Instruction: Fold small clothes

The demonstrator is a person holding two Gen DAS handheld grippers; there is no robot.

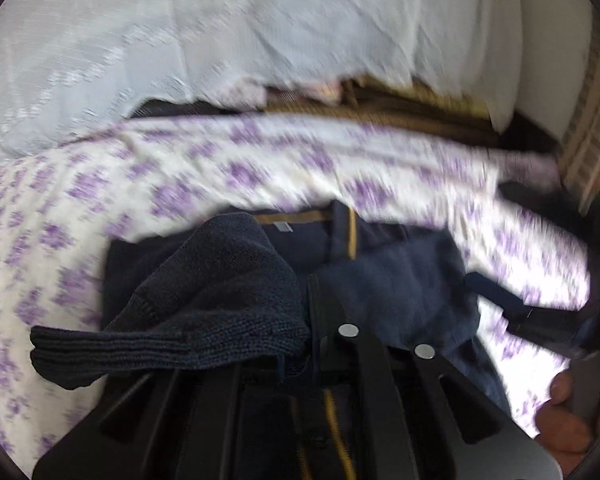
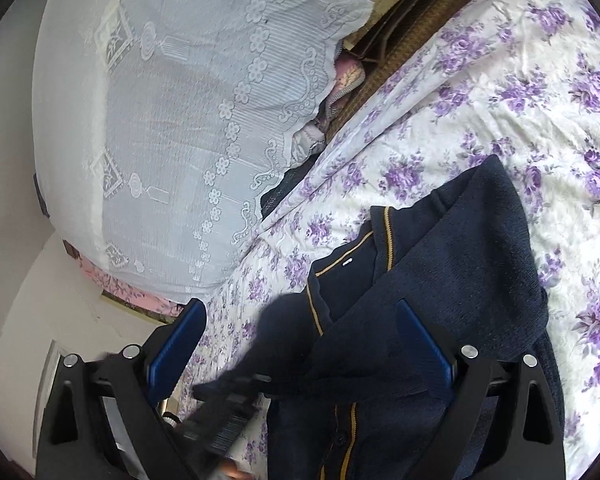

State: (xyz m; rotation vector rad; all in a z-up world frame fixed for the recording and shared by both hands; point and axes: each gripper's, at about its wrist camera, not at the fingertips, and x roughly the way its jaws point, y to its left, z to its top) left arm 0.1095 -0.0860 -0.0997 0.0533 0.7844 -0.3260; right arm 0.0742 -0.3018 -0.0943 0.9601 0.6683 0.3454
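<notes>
Both: left gripper (image 1: pixel 316 292) clamps sleeve (image 1: pixel 204 304); right gripper (image 2: pixel 300 344) agape.

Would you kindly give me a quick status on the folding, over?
Left gripper shut on the cardigan sleeve. Right gripper open, above the navy cardigan on the floral sheet. Nothing in the way.

Navy knit cardigan (image 2: pixel 472 264) with mustard-yellow trim, white bedsheet (image 2: pixel 500 92) patterned with purple roses, white lace curtain (image 2: pixel 188 120), blue gripper pads (image 2: pixel 422 344)
</notes>
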